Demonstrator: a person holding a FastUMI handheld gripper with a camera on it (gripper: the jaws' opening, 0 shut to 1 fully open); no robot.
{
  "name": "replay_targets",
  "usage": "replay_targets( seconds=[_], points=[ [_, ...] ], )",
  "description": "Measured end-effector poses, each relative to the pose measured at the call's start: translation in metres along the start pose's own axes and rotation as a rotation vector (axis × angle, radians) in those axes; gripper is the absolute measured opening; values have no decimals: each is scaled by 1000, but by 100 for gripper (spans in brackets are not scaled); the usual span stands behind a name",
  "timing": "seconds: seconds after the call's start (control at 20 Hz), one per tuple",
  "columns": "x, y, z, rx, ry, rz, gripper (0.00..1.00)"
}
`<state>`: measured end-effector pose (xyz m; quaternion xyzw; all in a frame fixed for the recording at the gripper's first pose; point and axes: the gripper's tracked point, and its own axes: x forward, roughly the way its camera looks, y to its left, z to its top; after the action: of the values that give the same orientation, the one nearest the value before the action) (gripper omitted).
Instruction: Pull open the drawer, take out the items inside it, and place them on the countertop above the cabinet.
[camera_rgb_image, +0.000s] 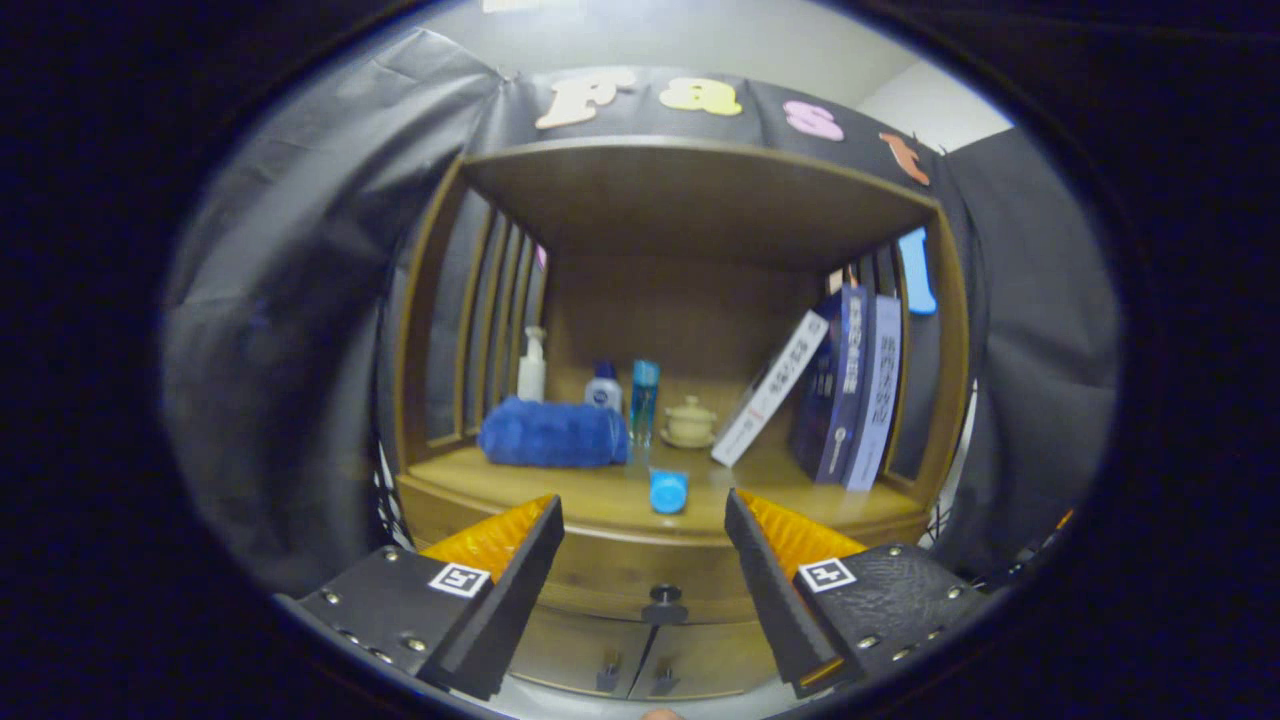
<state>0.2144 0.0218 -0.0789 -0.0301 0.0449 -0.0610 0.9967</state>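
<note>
A wooden cabinet stands ahead with its countertop (600, 495) under an open shelf niche. Its drawer (610, 585) sits shut below the countertop, with a dark round knob (665, 597) at its middle. My gripper (645, 520) is open, nothing between its fingers, and hangs a short way in front of the cabinet. The knob shows between and just below the fingertips. A small blue cylinder (668, 491) lies on the countertop near its front edge, between the fingers and beyond them.
On the countertop: a rolled blue towel (553, 433), a pump bottle (532, 366), two small bottles (628, 392), a little lidded pot (689, 421) and leaning books (838, 385). Two lower doors with handles (632, 677) sit under the drawer. Black cloth hangs on both sides.
</note>
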Motion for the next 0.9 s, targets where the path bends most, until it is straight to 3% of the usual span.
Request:
replay_targets(
  seconds=[0.15,0.4,0.9],
  points=[
    [-42,-4,55,-28,-58,34,97],
    [-103,-18,98,5,-79,74,96],
    [-170,-58,112,22,-112,48,97]
  ],
)
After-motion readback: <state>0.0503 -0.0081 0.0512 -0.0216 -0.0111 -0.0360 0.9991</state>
